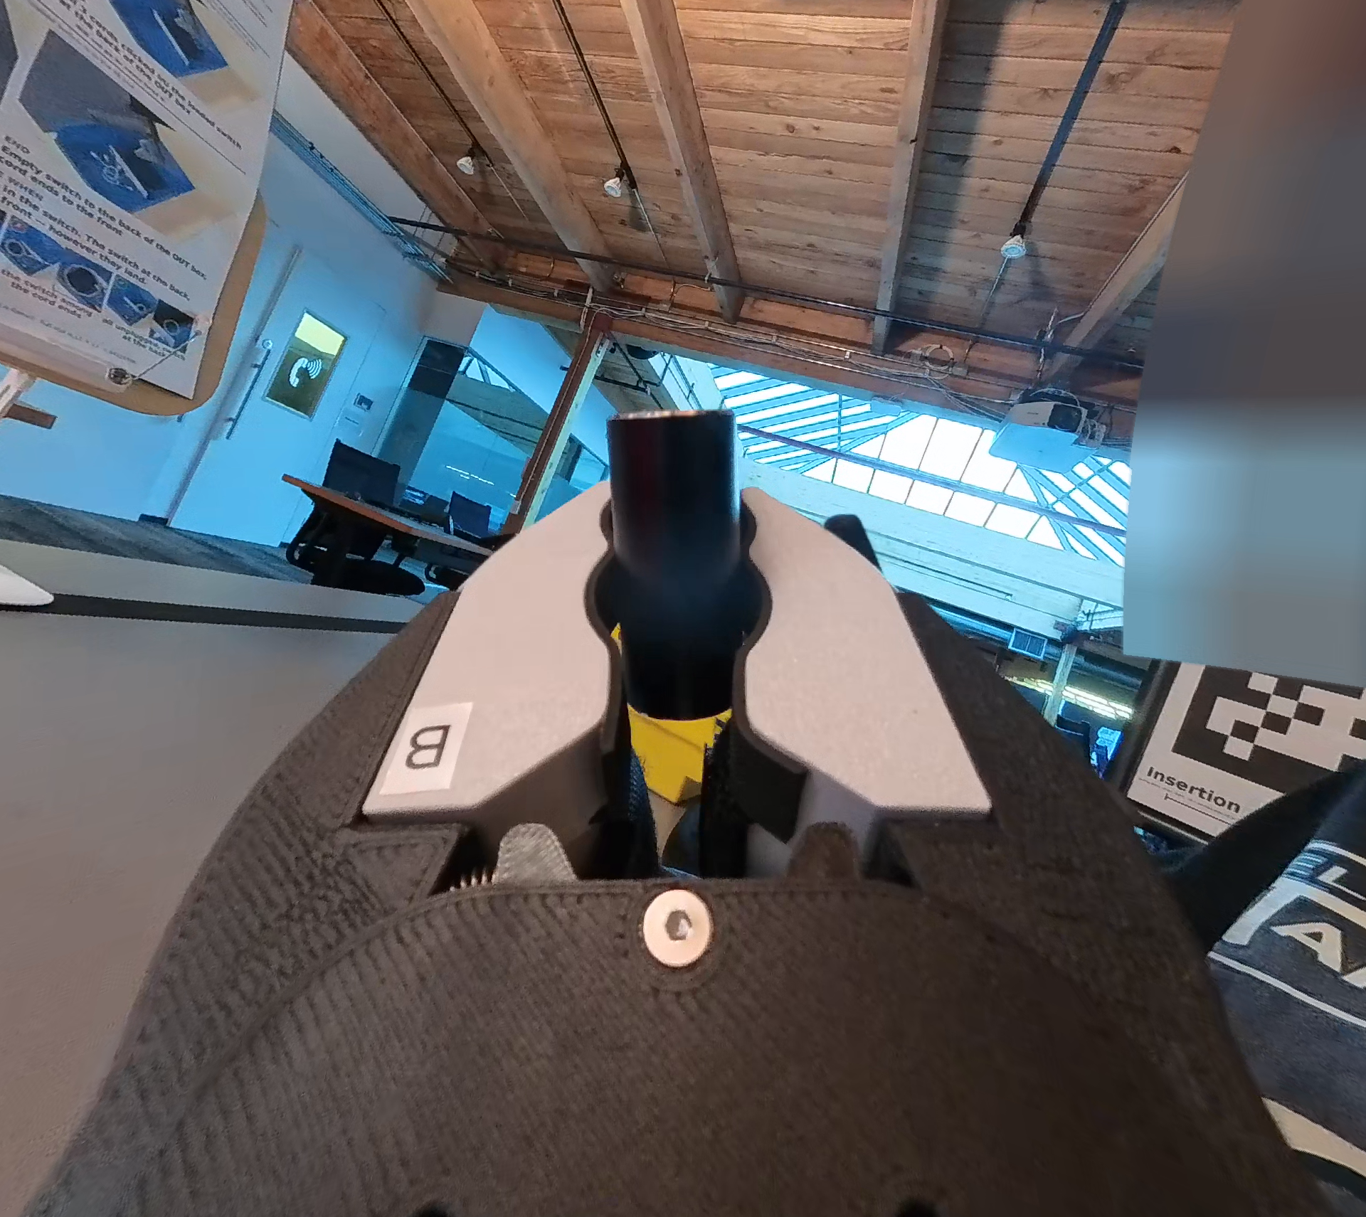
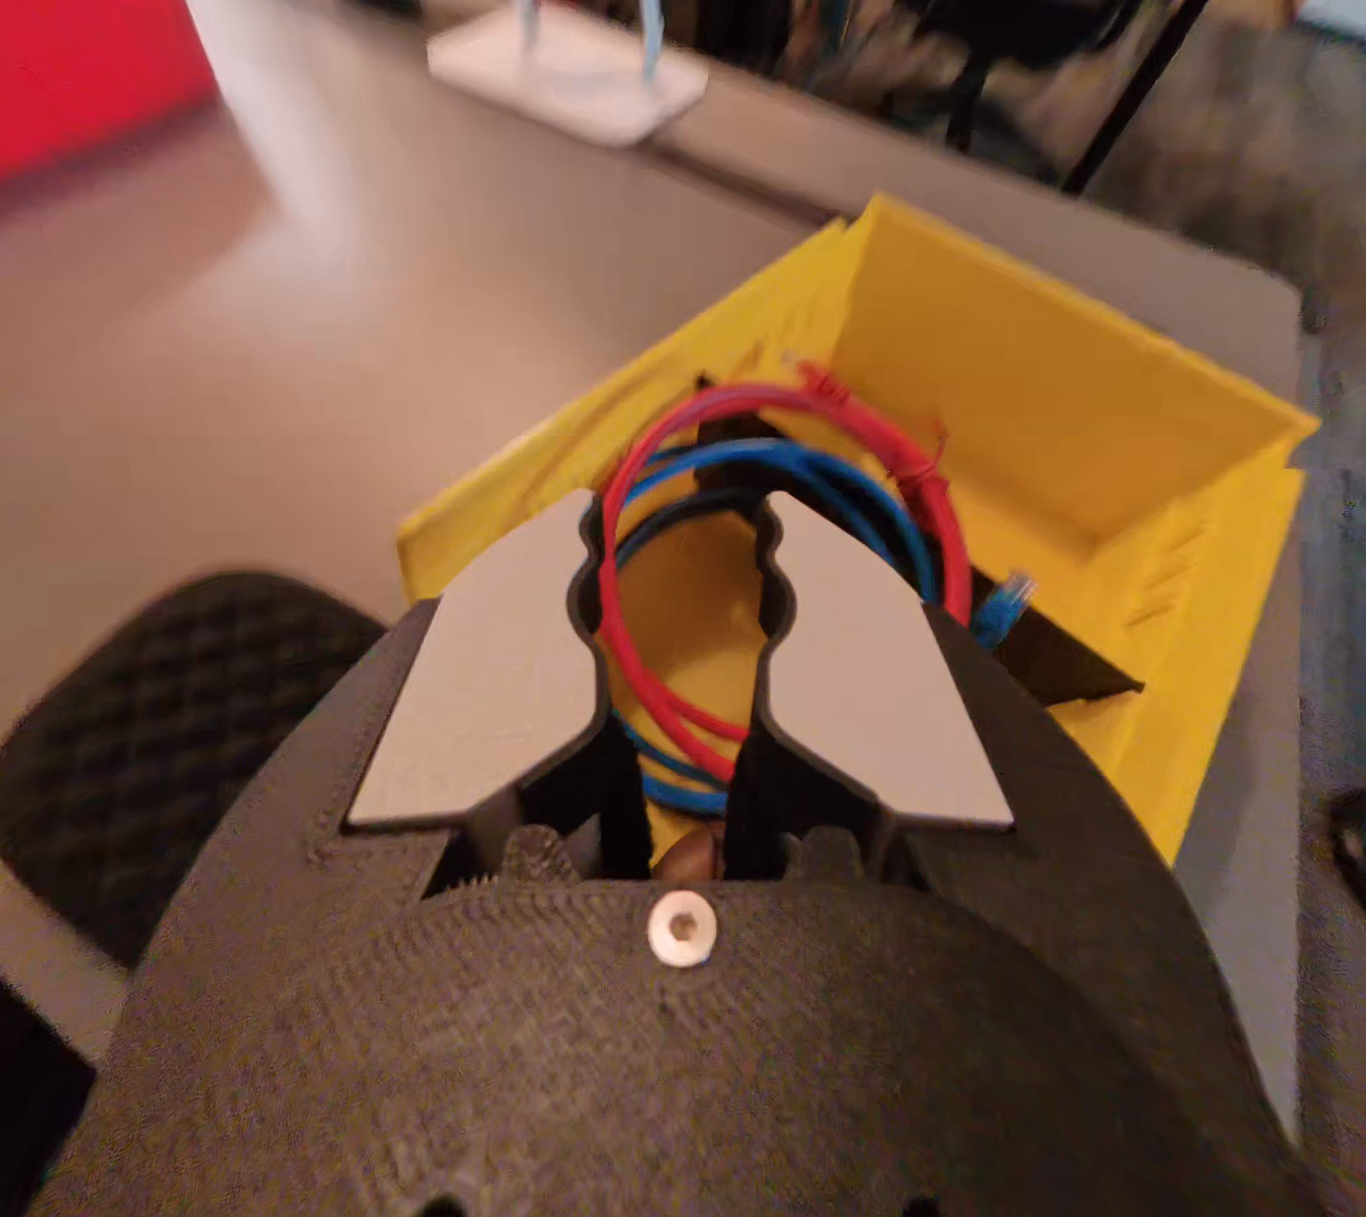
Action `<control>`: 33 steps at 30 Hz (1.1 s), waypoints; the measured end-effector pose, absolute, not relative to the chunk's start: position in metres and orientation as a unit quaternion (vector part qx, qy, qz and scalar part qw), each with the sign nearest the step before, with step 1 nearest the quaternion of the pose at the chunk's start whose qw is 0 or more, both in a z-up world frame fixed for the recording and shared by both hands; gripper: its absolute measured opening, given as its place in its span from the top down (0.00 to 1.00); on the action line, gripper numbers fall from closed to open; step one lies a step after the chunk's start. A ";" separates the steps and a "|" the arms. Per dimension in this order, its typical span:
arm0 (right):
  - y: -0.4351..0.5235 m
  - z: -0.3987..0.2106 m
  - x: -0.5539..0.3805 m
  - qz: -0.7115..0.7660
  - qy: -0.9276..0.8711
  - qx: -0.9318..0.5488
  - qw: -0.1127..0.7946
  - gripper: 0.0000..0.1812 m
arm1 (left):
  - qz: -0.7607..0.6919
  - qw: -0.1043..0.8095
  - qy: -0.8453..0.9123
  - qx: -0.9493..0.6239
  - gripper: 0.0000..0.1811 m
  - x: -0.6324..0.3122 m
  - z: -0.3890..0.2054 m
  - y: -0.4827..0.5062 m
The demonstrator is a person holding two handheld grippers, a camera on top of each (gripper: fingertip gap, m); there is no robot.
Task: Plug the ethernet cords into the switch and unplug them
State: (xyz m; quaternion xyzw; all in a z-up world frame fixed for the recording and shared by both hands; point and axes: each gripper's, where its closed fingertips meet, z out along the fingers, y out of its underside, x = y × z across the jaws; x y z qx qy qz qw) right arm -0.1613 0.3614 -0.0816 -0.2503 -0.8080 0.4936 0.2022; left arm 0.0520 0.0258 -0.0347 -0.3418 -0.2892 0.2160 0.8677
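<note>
right claw (image 2: 680, 598) apart over limp coiled ethernet cords (image 2: 783, 442) in yellow bin (image 2: 1035, 413); grip the stiff plug. left claw (image 1: 673, 561) clamped on black tube (image 1: 671, 516).

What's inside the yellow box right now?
Coiled red cord, blue cord and a black cord in the yellow box. The right gripper covers its near floor; no switch visible.

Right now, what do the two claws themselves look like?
Both match: a black ribbed printed body, one silver screw at centre, and two flat grey fingers with wavy black inner edges. The left claw carries a white letter sticker on one finger; the right claw shows none.
</note>
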 end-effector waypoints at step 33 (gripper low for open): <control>0.174 0.022 0.025 0.757 -0.636 0.145 -0.022 0.51 | 0.162 0.867 -0.220 -0.418 0.85 0.065 -0.035 0.064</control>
